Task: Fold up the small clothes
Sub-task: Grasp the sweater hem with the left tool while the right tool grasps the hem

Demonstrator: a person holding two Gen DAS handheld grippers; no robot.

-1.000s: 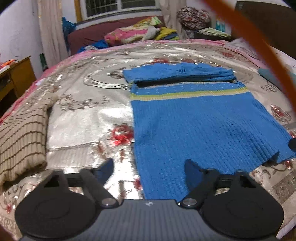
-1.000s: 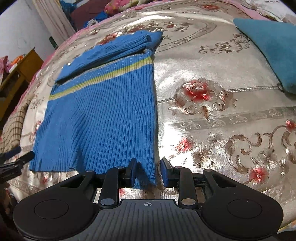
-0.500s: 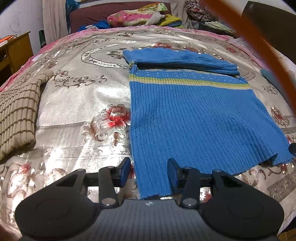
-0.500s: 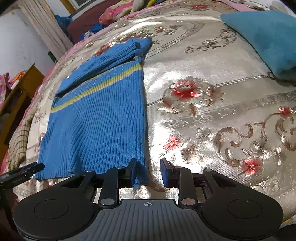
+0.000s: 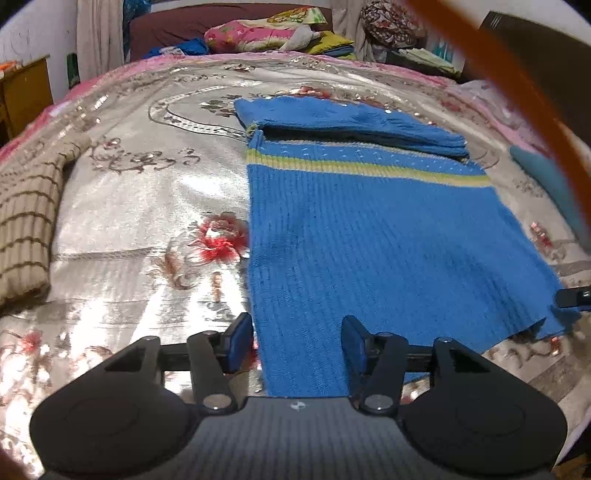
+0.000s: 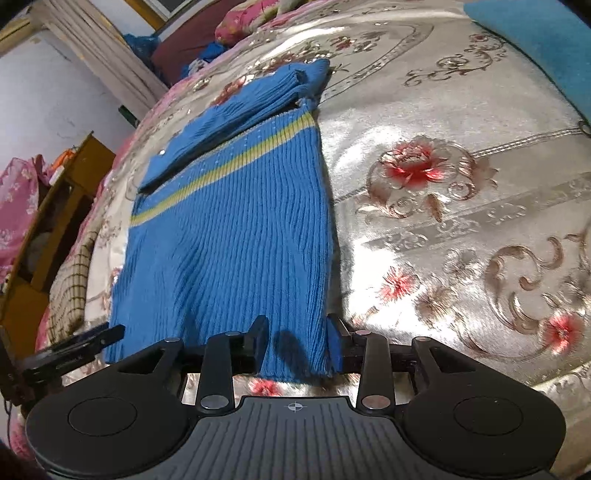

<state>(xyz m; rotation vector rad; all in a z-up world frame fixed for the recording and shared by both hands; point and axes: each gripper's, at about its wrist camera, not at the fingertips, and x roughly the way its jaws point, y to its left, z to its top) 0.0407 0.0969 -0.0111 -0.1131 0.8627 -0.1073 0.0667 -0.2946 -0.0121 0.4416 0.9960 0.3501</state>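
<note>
A blue ribbed sweater [image 5: 369,229] with a yellow-green stripe lies flat on the shiny flowered bedspread [image 5: 147,184], its sleeves folded across the top [image 5: 347,122]. My left gripper [image 5: 297,338] straddles the hem's left corner. Its jaws are opening, with cloth between them but the pads not pressing. In the right wrist view the sweater [image 6: 229,236] runs up and left. My right gripper [image 6: 297,338] straddles the hem's right corner, its jaws also opening, the cloth lying loose between them. Each gripper's tip shows in the other's view: the right [image 5: 574,297], the left [image 6: 92,338].
A brown striped garment [image 5: 26,229] lies at the bed's left edge. A teal cloth [image 6: 546,40] sits at the far right. Pillows and bedding [image 5: 266,33] pile at the head. A wooden cabinet [image 6: 55,206] stands left of the bed. An orange strap [image 5: 517,92] crosses the left view.
The left jaws narrowed from wide apart to just around the hem's left corner. The right jaws spread slightly around the right corner. The sweater has stayed flat.
</note>
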